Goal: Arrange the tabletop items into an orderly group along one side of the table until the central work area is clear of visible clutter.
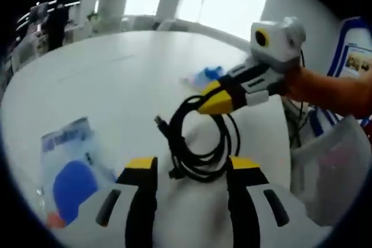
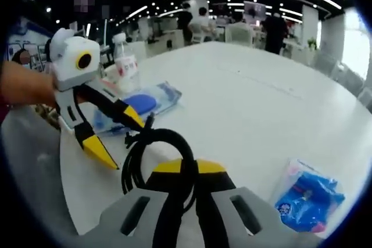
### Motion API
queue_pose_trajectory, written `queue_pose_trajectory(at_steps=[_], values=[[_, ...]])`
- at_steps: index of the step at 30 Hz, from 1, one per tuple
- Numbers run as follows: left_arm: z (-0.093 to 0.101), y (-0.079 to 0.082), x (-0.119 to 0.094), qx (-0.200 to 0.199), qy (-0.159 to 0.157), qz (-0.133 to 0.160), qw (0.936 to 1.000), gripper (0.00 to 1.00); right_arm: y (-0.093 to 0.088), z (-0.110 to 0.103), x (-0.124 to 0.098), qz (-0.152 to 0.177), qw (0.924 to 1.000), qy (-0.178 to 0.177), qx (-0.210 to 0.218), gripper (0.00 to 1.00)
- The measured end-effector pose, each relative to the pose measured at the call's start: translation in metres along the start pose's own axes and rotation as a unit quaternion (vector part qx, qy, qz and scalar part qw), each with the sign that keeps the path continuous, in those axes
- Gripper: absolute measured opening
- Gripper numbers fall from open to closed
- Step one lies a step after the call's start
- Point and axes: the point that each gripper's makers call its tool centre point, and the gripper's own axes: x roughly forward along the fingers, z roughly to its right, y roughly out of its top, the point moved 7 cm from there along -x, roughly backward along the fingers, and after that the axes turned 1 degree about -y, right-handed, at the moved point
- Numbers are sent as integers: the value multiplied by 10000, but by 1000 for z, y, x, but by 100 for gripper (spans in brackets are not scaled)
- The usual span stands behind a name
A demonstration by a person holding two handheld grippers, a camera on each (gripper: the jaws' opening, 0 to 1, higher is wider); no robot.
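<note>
Right gripper [image 2: 187, 169] clamped on coiled black cable [image 2: 152, 158] above the worktop [image 2: 261, 91], left gripper [image 1: 192, 169] spread wide just beneath; risk: loose loops snag its jaws, dragging cable free.

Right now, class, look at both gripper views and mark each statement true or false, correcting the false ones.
1. The right gripper is shut on the black cable. True.
2. The left gripper has its jaws closed on the cable. False: they stand open on either side of it.
3. The cable is stretched out straight. False: it is coiled.
4. A clear plastic bottle stands on the white table. True.
</note>
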Motion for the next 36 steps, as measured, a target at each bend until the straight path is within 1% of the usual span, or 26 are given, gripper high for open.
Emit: queue_pose_trajectory(at_steps=[6, 10, 12, 14, 20, 27, 36], values=[[0, -4, 10, 31, -64, -184, 9998, 40, 1, -1, 0, 45, 10000, 25, -23, 5], [2, -8, 14, 138, -60, -325, 9994, 32, 2, -2, 0, 63, 10000, 36, -20, 5], [2, -8, 15, 184, -21, -342, 9992, 31, 2, -2, 0, 58, 10000, 38, -11, 5], [2, -8, 15, 198, -47, -348, 9992, 27, 2, -2, 0, 62, 10000, 40, 4, 5], [1, -5, 14, 186, -13, -351, 9992, 24, 3, -2, -4, 68, 10000, 36, 31, 5], [10, 2, 13, 228, -45, -298, 9993, 21, 5, -3, -18, 117, 9999, -45, 59, 5], [31, 16, 16, 448, -230, -226, 9985, 21, 3, 0, -49, 189, 9994, -253, 147, 5]])
